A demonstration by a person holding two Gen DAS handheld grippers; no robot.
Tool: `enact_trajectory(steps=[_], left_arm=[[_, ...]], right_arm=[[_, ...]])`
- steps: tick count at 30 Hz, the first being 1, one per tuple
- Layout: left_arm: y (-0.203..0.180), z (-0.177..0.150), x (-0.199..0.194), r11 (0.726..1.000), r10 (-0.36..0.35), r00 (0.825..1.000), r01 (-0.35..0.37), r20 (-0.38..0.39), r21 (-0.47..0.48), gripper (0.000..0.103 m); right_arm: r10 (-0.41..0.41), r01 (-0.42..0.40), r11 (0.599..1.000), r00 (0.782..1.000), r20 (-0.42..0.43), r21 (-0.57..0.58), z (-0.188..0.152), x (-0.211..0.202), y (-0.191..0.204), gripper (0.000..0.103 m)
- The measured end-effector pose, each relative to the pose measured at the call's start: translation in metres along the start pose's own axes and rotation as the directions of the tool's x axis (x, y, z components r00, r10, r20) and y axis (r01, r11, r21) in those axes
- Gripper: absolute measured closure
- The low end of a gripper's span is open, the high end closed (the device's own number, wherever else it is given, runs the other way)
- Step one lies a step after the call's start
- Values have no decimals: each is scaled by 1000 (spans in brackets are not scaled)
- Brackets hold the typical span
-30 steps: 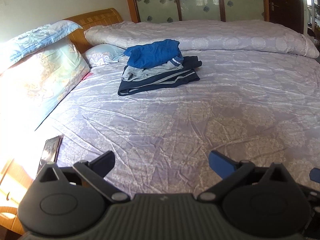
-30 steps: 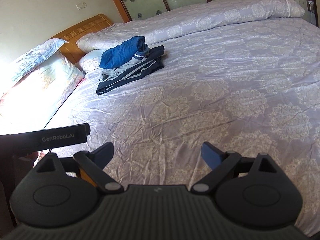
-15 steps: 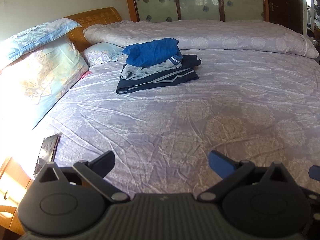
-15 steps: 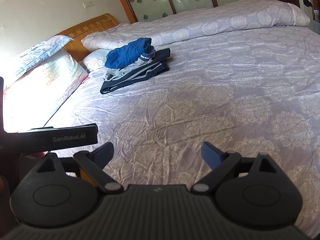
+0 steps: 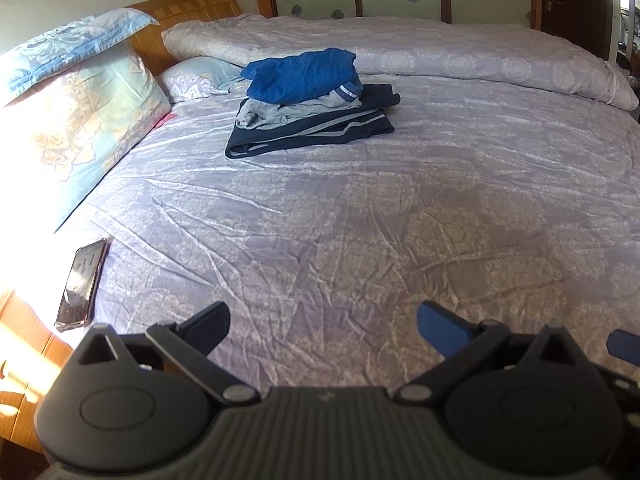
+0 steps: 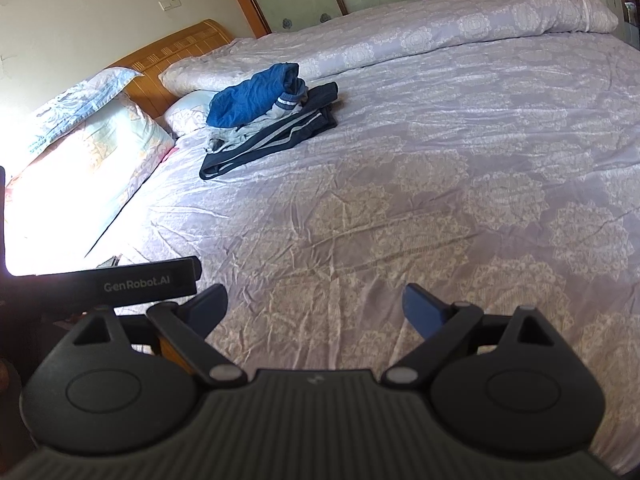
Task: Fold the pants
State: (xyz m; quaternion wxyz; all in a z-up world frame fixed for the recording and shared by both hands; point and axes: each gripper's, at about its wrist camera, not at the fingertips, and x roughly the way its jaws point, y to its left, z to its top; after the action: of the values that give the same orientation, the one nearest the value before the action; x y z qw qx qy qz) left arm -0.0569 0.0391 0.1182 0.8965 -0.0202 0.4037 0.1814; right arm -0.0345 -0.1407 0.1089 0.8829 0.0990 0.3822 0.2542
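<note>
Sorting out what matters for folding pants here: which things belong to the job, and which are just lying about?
Job: clothes pile, bed, left gripper, right gripper, both open and empty.
Lying about: phone, pillows, rolled duvet.

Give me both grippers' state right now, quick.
Left gripper: jaws open, holding nothing, above the bedspread.
Right gripper: jaws open, holding nothing.

Daylight from left | pillows (image 5: 76, 120) blown out by glare | fisheye edge bending | sharp focus, soft shadows
</note>
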Motion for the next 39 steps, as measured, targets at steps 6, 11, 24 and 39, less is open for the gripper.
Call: enact_trajectory(steps=[6,11,24,39], left_arm=[[2,-2,3,1000,7,999,-8,-36,-17,0],[3,-3,3,1000,14,999,-15,-41,-16,0],[5,-1,0,999,28,999,-29,-21,-20,0],[3,-3,3,999,39,999,-39,-33,-13,0]], right_arm=[[5,-5,1000,1000,-9,4,0,1,-1,7],[7,-7,1000,1000,-15,7,0,2,-1,7],[9,-8,1000,1000,-18,8,0,2,-1,7],[13,-12,1000,1000,-27,20,-2,4,-3,7]])
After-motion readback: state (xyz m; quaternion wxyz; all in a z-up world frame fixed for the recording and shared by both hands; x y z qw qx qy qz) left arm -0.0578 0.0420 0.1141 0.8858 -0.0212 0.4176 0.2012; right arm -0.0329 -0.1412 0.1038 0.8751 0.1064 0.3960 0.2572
